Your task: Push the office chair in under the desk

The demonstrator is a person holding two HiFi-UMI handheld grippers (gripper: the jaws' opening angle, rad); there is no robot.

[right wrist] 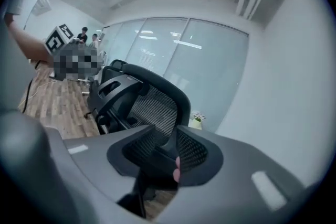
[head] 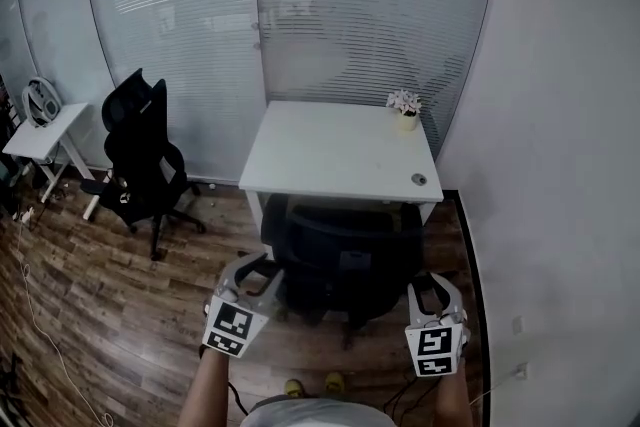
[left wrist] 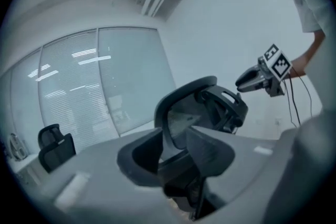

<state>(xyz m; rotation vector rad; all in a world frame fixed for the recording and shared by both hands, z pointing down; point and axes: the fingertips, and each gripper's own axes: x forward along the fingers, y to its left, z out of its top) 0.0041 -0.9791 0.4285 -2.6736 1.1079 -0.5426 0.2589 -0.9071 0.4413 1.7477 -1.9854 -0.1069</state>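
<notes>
An office with a glass wall is seen from above. A white desk [head: 330,150] stands against the glass, and a small potted flower [head: 405,108] is set at its far right corner. The black office chair [head: 340,255] is placed before the desk, with its seat partly under the near edge and its backrest left out over the wooden floor. The left hand-held gripper [head: 255,267] is held at the backrest's left edge and the right hand-held gripper [head: 433,283] at its right edge. Each pair of jaws is kept narrowly apart, with the backrest rim between them; no firm clamp is seen. A second chair [head: 140,155] is parked well apart to the left.

The pushing step is judged to be under way but unfinished. An even, straight push from both sides is called for next, so that the chair is not swung sideways into a desk leg.
</notes>
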